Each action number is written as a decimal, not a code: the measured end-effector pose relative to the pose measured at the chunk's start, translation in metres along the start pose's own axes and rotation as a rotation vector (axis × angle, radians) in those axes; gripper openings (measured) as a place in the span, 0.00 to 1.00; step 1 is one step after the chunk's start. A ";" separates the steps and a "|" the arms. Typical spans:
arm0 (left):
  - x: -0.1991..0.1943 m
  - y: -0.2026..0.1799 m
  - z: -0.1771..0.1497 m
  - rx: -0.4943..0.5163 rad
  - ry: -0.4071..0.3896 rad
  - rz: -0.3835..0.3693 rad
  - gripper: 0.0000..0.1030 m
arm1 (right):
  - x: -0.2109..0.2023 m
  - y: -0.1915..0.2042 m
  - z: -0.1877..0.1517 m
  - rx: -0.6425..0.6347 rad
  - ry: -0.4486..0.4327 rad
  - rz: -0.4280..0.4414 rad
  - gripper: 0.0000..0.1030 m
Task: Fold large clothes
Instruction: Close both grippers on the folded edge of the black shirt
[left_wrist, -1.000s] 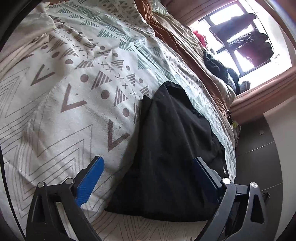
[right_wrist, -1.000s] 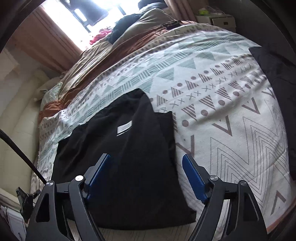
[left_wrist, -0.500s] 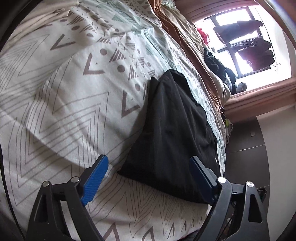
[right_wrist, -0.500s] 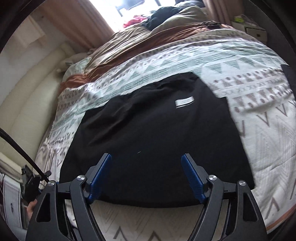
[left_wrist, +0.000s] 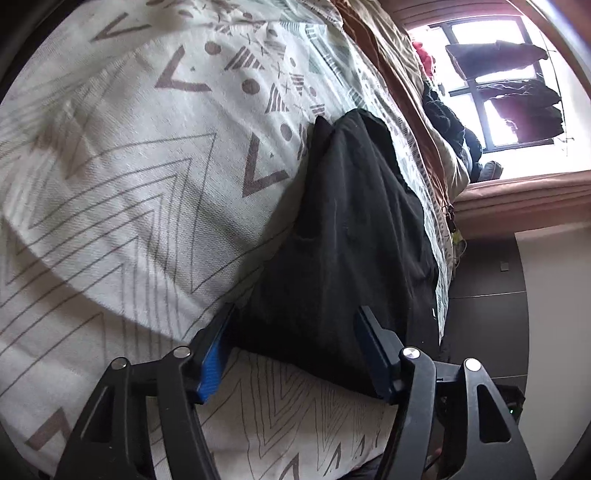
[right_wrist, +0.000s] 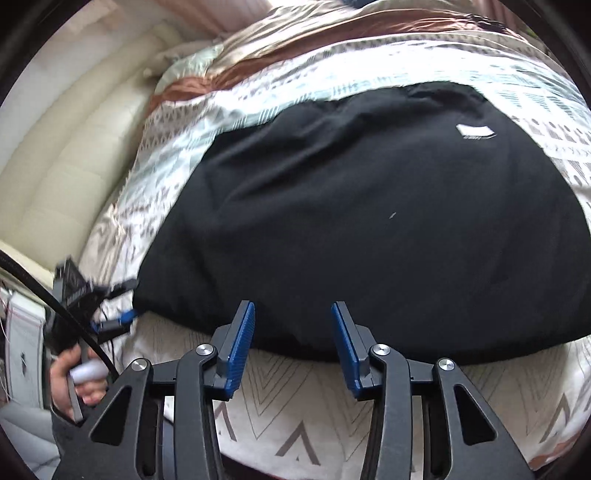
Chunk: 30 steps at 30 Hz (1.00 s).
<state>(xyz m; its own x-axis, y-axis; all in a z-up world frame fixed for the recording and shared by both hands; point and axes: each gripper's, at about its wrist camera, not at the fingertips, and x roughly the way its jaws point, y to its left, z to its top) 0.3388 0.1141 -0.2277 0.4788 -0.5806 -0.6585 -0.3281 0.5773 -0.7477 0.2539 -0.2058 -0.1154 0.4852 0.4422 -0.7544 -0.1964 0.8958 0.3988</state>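
Left wrist view first: the left gripper has its blue pads spread and closing in, straddling the near corner of the black garment, and the cloth's hem sits right between them, though the pads are not yet pressing on it. That garment lies flat on the patterned bedspread, running away from the fingers toward the far edge of the bed. Past it, a brown blanket is rumpled along the bed, and beyond that a bright window shows dark clothes hanging on a line. Over to the right wrist view now: the right gripper is narrowing too, pads apart and closing over the near hem of the same black garment, fabric edge between them, no pinch showing yet. A small white label sits on the cloth at the far right. Off to the left, the person's hand grips the other tool's handle at the garment's corner. Further back, the bedspread gives way to the brown blanket and a cream padded headboard.
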 end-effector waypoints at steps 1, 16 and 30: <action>0.003 0.000 0.002 -0.006 0.001 -0.002 0.58 | 0.003 0.000 0.000 -0.004 0.009 -0.001 0.36; 0.015 -0.005 0.009 -0.027 -0.001 -0.036 0.55 | 0.073 0.009 0.028 -0.017 0.051 -0.130 0.22; 0.014 -0.007 0.002 -0.051 -0.054 -0.013 0.55 | 0.113 -0.010 0.099 0.071 -0.024 -0.192 0.22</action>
<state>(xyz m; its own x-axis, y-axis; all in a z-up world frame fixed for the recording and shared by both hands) 0.3491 0.1027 -0.2317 0.5263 -0.5555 -0.6438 -0.3616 0.5390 -0.7607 0.3953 -0.1695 -0.1531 0.5285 0.2616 -0.8076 -0.0379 0.9577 0.2854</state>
